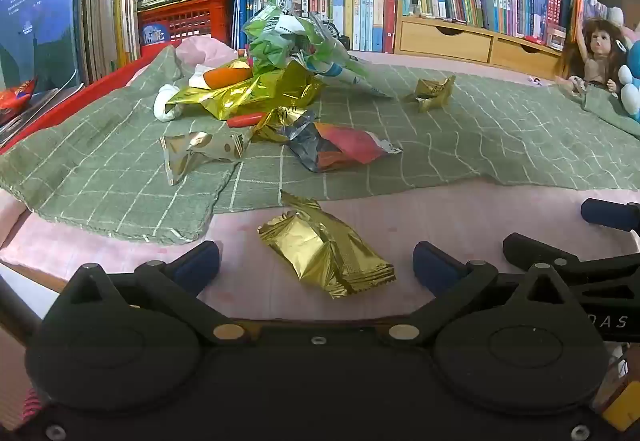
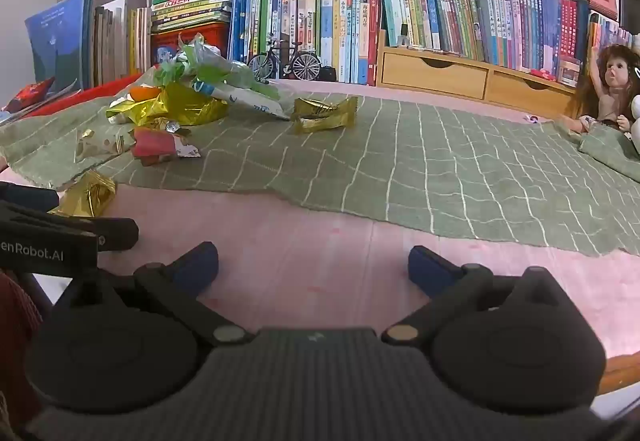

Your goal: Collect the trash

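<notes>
Wrapper [image 1: 326,255] lies between open left tongs [image 1: 316,265], untouched.

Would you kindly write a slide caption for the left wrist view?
Open left gripper hovers over a gold wrapper on the pink cover, more wrappers piled on the green cloth beyond.

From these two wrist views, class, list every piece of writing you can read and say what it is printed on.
"enRobot.AI": cut off at the picture's edge, on the left gripper's body.
"D A S": on the right gripper's body, partly cut off.
Book spines, stacked books and snack wrappers: printing too small or blurred to read.
</notes>
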